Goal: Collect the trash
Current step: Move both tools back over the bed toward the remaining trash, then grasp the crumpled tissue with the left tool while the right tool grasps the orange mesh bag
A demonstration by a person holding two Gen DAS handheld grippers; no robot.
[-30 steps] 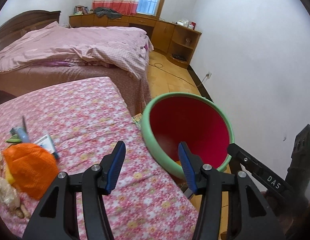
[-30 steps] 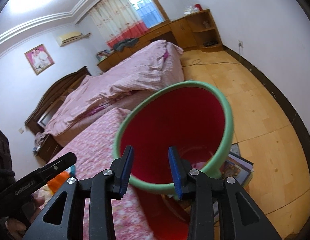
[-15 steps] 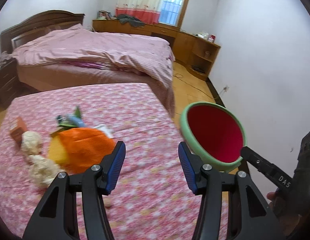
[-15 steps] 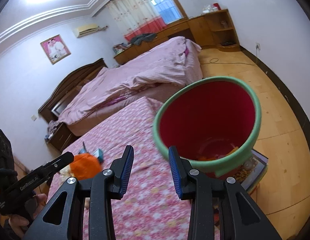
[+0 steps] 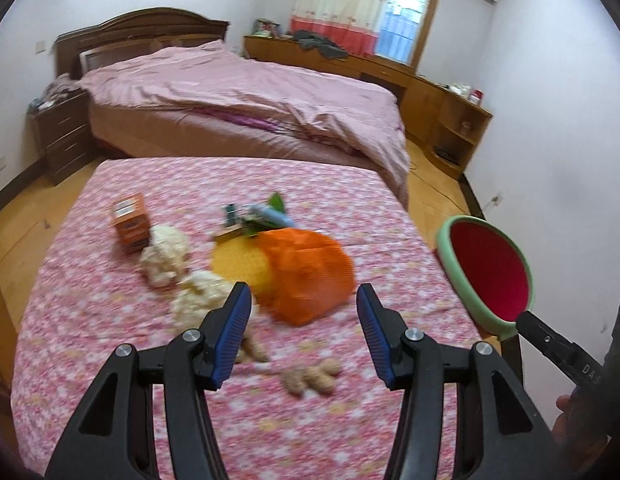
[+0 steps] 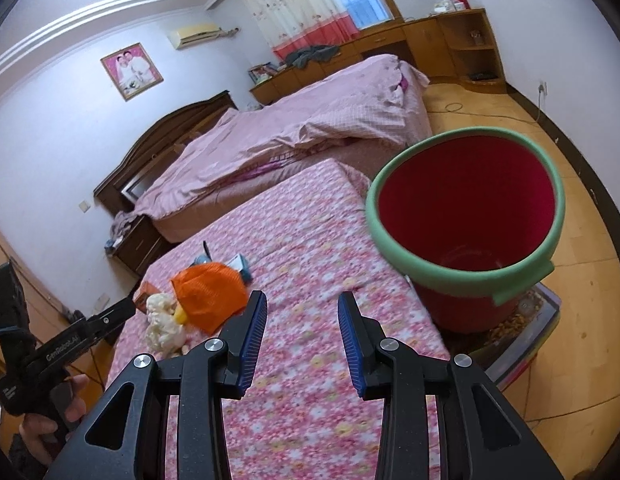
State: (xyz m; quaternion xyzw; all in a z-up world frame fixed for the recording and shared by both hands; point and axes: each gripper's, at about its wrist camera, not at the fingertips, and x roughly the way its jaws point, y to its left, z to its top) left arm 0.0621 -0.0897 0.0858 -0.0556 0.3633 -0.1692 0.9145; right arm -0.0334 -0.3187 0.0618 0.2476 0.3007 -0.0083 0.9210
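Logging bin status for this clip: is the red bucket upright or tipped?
Upright. The red bucket stands on its base beside the table, green rim facing up.

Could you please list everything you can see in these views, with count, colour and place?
Red plastic bucket with green rim: one, beside the table's far right edge.
Orange mesh bag: one, table centre.
Crumpled white tissue wads: two, left of the bag.
Small orange carton: one, far left of the pile.
Peanuts in shells: a few, tan, near edge.
Pink floral-cloth table: one.
Pink-quilted bed: one, behind.
Left claw: open, empty.
Right claw: open, empty.
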